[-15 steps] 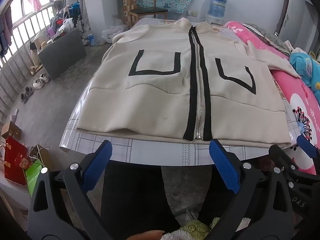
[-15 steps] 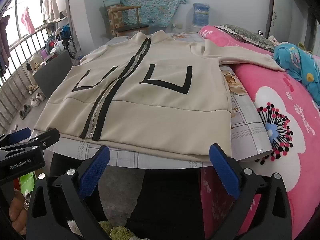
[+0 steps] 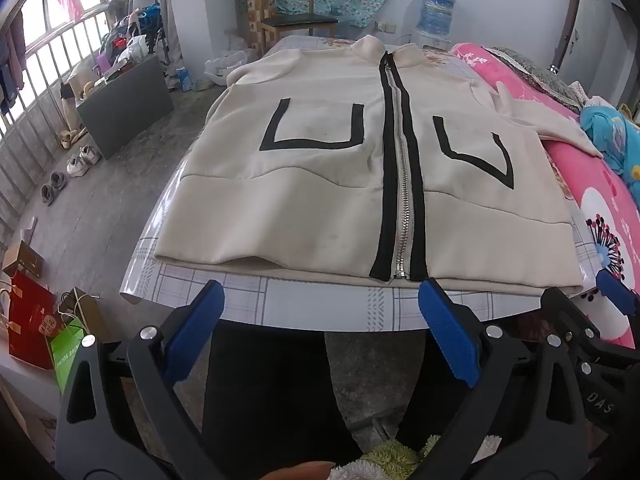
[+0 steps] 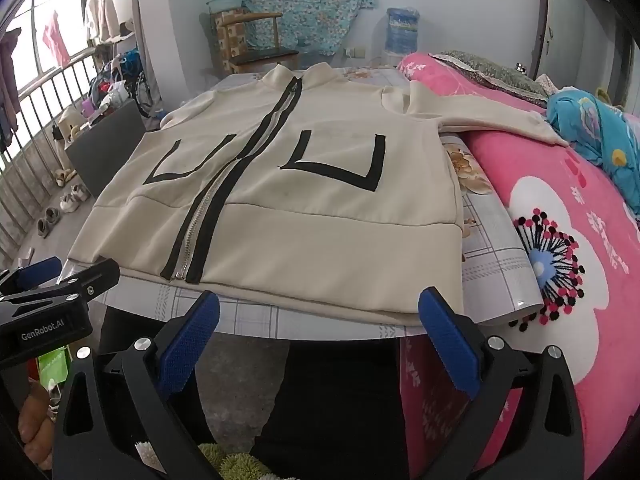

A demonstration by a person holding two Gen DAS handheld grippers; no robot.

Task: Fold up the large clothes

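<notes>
**While both grippers idle, jacket lies flat**

Jacket [image 3: 320, 200] lies zipped, front up, on the bench [image 3: 312, 306], hem near the front edge. One sleeve [image 4: 492, 120] drapes onto the pink bed [image 4: 560, 200]. Left gripper [image 3: 320, 332] and right gripper [image 4: 320, 332] fingers wide apart, holding nothing, short of the hem.

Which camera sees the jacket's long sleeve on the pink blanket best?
The right wrist view: the sleeve stretches fully across the pink blanket. The left wrist view squeezes it at the frame's right edge.
</notes>
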